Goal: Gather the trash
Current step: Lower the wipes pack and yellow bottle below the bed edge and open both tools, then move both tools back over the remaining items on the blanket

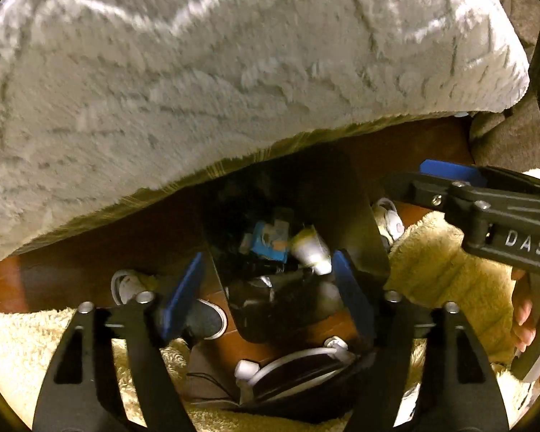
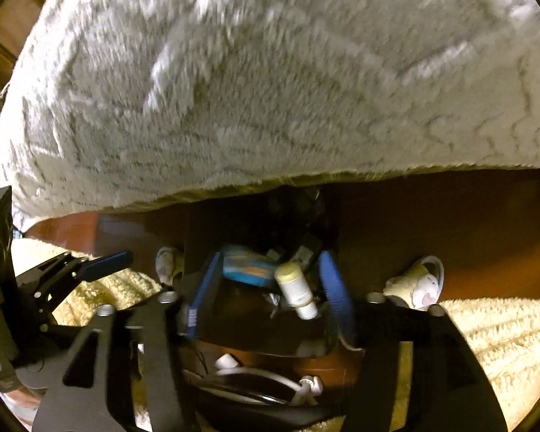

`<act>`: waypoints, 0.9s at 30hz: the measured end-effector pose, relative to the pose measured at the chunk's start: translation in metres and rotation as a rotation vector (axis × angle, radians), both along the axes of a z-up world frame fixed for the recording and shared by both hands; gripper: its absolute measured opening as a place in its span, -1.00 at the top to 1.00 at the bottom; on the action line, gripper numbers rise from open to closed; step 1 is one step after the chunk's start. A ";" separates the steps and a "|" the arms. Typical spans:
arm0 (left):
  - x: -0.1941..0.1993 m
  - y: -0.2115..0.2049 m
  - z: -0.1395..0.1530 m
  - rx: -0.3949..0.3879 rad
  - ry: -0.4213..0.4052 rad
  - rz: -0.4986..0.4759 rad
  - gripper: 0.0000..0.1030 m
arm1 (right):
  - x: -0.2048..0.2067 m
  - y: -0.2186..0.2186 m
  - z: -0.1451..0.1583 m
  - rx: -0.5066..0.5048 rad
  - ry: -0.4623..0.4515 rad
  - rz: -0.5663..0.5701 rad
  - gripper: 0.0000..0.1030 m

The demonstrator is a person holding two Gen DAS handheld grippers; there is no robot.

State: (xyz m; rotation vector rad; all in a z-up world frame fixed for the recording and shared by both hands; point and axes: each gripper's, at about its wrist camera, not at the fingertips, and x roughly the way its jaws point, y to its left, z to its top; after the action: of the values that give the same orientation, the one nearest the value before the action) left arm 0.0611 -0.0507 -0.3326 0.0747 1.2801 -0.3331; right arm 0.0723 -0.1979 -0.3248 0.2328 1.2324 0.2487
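A dark bin (image 1: pixel 363 216) stands on the wooden floor below both grippers. Inside lie a small white bottle (image 1: pixel 311 250) and a blue packet (image 1: pixel 270 243); both also show in the right wrist view, the bottle (image 2: pixel 297 289) next to the packet (image 2: pixel 248 270). My left gripper (image 1: pixel 270 295) is open and empty above the bin. My right gripper (image 2: pixel 270 295) is open and empty above the bin too. In the left wrist view the right gripper (image 1: pixel 450 174) reaches in from the right. In the right wrist view the left gripper (image 2: pixel 106 261) shows at the left.
A big white fluffy cushion (image 1: pixel 216 79) fills the upper half of both views. A cream shaggy rug (image 1: pixel 446 270) lies around the bin. White slippers (image 2: pixel 421 284) and a grey shoe (image 1: pixel 205 320) lie on the floor. A round white-rimmed object (image 1: pixel 298 367) sits near the bin.
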 end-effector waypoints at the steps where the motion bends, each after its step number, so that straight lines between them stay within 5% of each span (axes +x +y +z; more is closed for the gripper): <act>1: 0.000 0.001 0.004 0.002 -0.010 0.001 -0.46 | 0.000 -0.001 0.004 -0.005 -0.010 -0.003 -0.31; 5: -0.002 0.007 0.025 0.007 -0.060 0.020 -0.60 | -0.003 -0.008 0.026 -0.035 -0.072 -0.028 -0.68; 10: -0.006 0.015 0.062 -0.015 -0.137 0.036 -0.68 | -0.009 -0.015 0.056 -0.058 -0.139 -0.042 -0.86; 19: 0.001 0.027 0.138 -0.036 -0.301 0.051 -0.78 | 0.000 -0.032 0.136 -0.103 -0.304 -0.075 -0.90; 27: 0.046 0.049 0.181 -0.019 -0.385 0.107 -0.79 | 0.044 -0.038 0.164 -0.142 -0.388 -0.084 -0.90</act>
State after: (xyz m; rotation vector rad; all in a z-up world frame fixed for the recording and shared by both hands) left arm 0.1074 -0.0017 -0.1515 0.0507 0.8961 -0.2249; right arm 0.1164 -0.2357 -0.1606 0.1061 0.8495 0.1250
